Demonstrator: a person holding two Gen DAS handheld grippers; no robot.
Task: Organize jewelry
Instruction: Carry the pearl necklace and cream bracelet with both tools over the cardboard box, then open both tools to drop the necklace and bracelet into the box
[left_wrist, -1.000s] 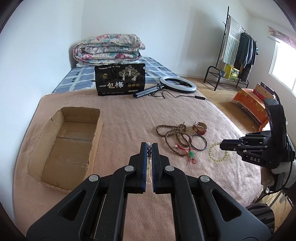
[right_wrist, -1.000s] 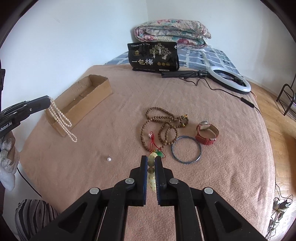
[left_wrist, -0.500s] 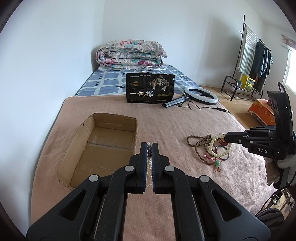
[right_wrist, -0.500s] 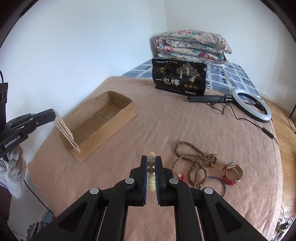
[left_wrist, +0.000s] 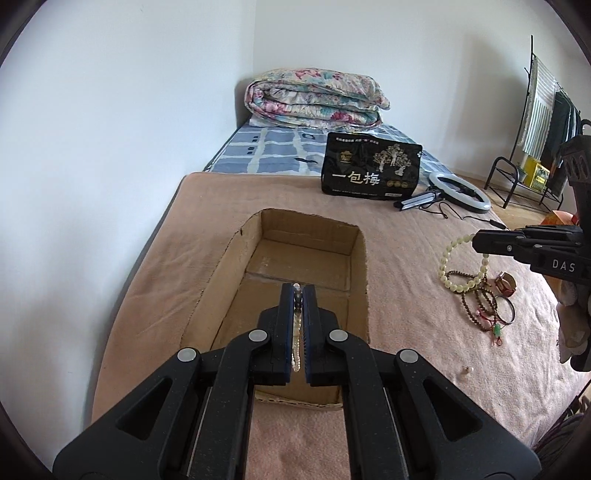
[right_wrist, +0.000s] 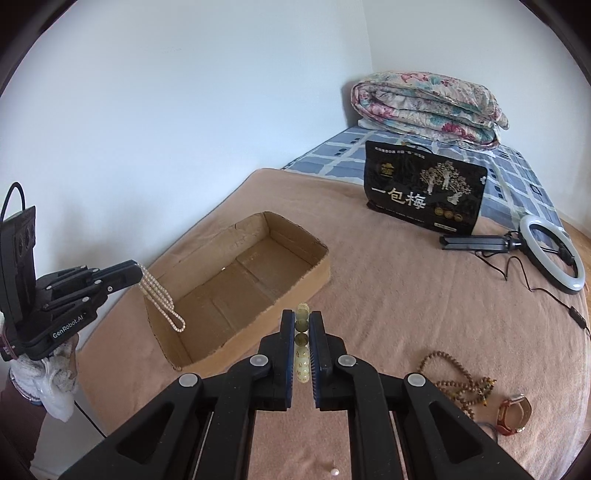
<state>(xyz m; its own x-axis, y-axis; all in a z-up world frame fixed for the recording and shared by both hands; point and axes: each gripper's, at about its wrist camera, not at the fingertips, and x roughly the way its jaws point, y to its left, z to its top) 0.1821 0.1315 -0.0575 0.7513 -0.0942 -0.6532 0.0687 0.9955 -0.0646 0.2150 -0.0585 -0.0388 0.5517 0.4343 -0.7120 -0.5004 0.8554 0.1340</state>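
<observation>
Pearl necklace (right_wrist: 160, 297) clamped in left gripper (left_wrist: 297, 291), dangling over cardboard box's (left_wrist: 360, 251) near end; right gripper (right_wrist: 302, 317) clamps pale bead bracelet (left_wrist: 463, 264) past box's right edge.

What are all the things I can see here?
cardboard box: one, brown, open, on the blanket near the wall
pearl strand: one, white, hanging over the box
pale bead bracelet: one, cream, hanging above the blanket
loose pearl: one, white, on the blanket
wooden beads: one string, brown, right of the box
watch: one, red strap, beside the beads
black bag: one, upright
ring light: one, white
quilt: one, floral, folded
blanket: one, tan
left tool: shut on the pearl strand
right tool: shut on the bracelet
</observation>
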